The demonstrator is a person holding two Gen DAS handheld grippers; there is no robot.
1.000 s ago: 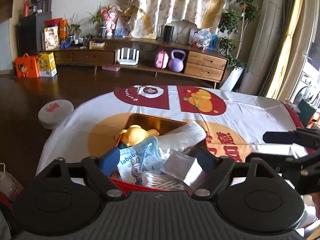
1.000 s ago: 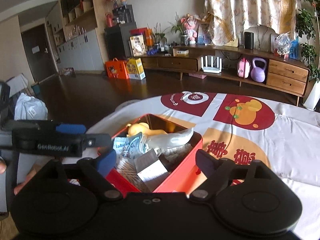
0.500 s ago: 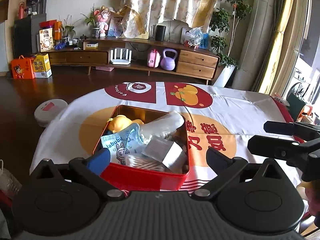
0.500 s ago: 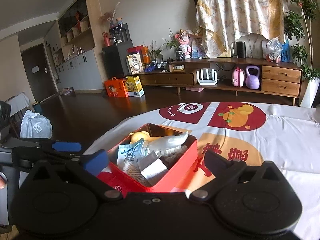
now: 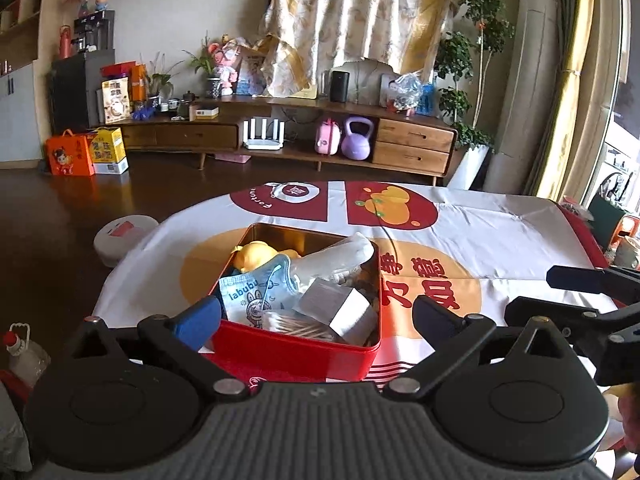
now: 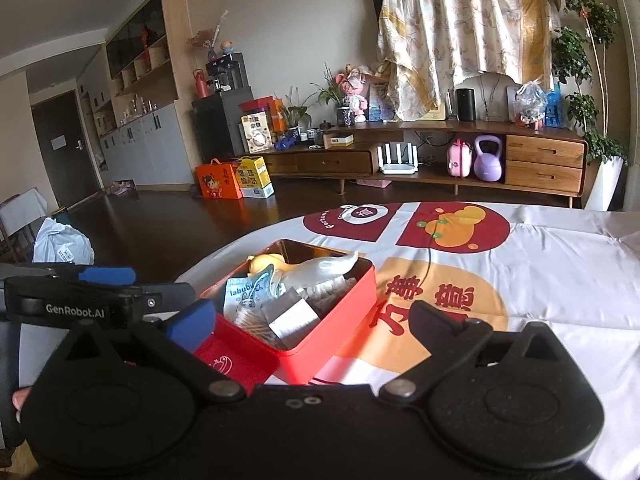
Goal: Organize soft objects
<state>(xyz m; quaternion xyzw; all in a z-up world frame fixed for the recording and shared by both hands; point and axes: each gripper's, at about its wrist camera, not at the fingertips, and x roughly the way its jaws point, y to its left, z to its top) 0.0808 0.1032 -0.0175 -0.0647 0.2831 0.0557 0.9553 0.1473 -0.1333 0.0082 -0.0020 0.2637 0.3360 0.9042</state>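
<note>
Both claws are spread wide and carrying nothing. The left claw (image 5: 316,318) hangs just in front of the red tin (image 5: 294,350), its fingers straddling the near wall, and the right claw (image 6: 310,318) sits off to the side with the tin's near corner between its fingers. Probably they're held back like that so the whole tin stays in view.

Inside the tin, all piled together: a yellow plush toy (image 5: 256,254) at the far end, a blue labubu pouch (image 5: 252,298), a whitish plastic-wrapped bundle (image 5: 340,254) leaning on the rim, and a silvery packet (image 5: 334,308) on top. The soft stuff's all in the tin; the printed cloth (image 5: 500,240) over the surface looks bare around it.
</note>
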